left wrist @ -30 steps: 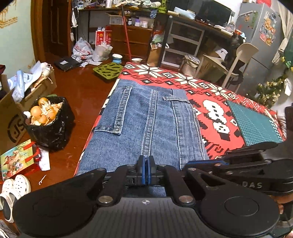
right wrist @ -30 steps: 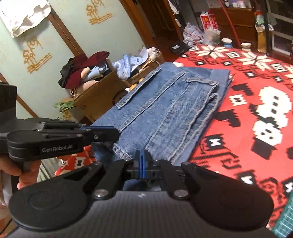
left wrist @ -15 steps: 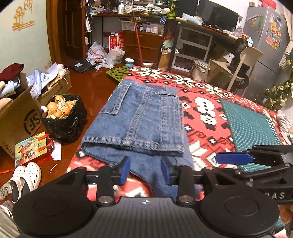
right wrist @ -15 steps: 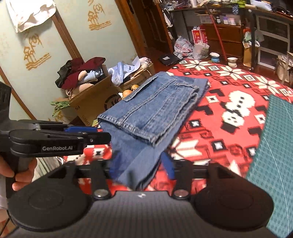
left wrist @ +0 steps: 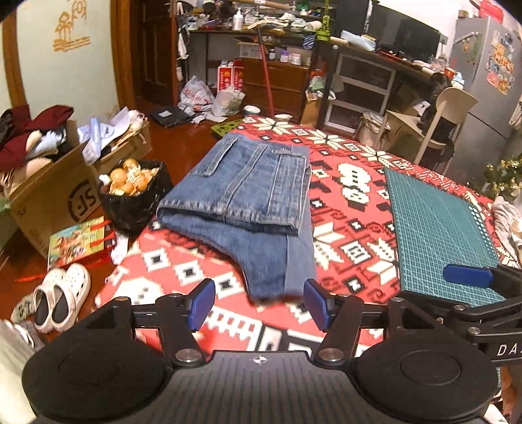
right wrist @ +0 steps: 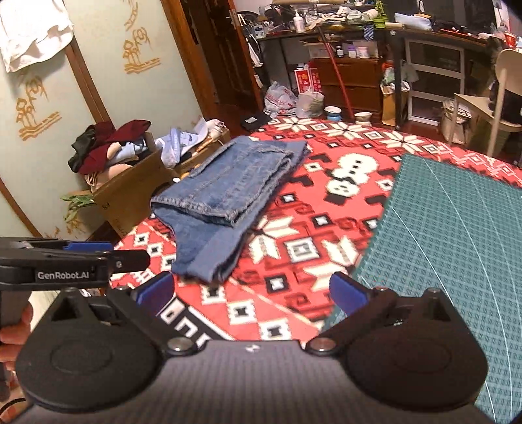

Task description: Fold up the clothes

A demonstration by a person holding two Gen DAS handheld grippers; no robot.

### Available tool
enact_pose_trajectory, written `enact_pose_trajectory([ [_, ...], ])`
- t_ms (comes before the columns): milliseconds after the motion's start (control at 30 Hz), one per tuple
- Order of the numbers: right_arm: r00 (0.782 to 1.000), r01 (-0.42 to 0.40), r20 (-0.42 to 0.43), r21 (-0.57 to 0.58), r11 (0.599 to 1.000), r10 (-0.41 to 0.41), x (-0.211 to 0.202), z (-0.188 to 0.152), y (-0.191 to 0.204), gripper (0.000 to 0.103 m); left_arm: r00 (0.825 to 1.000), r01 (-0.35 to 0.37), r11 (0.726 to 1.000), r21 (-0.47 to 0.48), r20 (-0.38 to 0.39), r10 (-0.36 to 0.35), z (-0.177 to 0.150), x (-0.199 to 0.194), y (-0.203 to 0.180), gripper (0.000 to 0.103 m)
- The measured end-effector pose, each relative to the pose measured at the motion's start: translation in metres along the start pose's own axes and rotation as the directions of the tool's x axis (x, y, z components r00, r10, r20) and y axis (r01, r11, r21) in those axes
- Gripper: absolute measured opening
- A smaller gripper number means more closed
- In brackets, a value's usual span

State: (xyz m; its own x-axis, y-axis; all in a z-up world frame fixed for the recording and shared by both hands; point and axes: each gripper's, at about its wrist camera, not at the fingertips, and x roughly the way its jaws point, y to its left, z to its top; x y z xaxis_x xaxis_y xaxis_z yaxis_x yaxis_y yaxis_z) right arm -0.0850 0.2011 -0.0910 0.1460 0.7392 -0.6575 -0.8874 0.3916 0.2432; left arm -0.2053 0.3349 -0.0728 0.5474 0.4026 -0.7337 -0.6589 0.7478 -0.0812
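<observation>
Both claws, clamped on the denim a second ago, now stand spread and empty, drawn back from the jeans. Left claw and right claw hold nothing; the nearest denim edge lies just ahead of their blue pads. Folded, the jeans lie on the left part of the worktop, which wears a red cloth with white and black patterns; a lower layer sticks out toward the cameras beneath the folded upper part. A green cutting mat lies to the right, apart from the denim.

Around it is a cluttered room with a dark wooden floor, pale green walls with gold motifs, and loaded desks behind. Only the left view shows white clogs on the floor and a grey fridge; only the right view shows a white cloth hanging on the wall.

A cardboard box holds heaped clothes, and a black bag holds round orange-brown items.
</observation>
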Motion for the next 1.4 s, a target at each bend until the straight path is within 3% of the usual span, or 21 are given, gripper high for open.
enact_pose_trajectory([
  [167, 0.999, 0.046, -0.010, -0.052, 0.998, -0.047, -0.015, -0.014, 0.008, 0.102, 0.999, -0.045, 0.999, -0.007, -0.028, 0.045, -0.016, -0.009, -0.009, 0.067],
  [333, 0.987, 0.161, 0.008, -0.129, 0.978, -0.162, -0.029, -0.024, 0.025, 0.102, 0.994, -0.097, 0.995, 0.013, -0.049, 0.098, -0.029, -0.016, -0.017, 0.069],
  [567, 0.972, 0.235, 0.065, -0.143, 0.961, -0.228, -0.052, -0.016, 0.032, 0.102, 0.990, -0.140, 0.990, 0.024, -0.011, 0.141, -0.027, -0.040, -0.024, 0.067],
  [833, 0.981, 0.186, -0.021, -0.147, 0.972, -0.191, -0.072, 0.014, 0.041, 0.102, 0.987, -0.159, 0.985, 0.074, 0.021, 0.157, -0.006, -0.072, -0.040, 0.082],
  [1133, 0.972, 0.225, -0.057, -0.046, 0.973, -0.227, -0.091, 0.026, 0.049, 0.102, 0.978, -0.202, 0.979, 0.024, 0.053, 0.201, 0.002, -0.096, -0.036, 0.097],
  [1400, 0.962, 0.265, -0.049, -0.071, 0.962, -0.269, -0.099, 0.023, 0.066, 0.102, 0.969, -0.244, 0.970, -0.014, 0.030, 0.244, -0.003, -0.105, -0.029, 0.097],
])
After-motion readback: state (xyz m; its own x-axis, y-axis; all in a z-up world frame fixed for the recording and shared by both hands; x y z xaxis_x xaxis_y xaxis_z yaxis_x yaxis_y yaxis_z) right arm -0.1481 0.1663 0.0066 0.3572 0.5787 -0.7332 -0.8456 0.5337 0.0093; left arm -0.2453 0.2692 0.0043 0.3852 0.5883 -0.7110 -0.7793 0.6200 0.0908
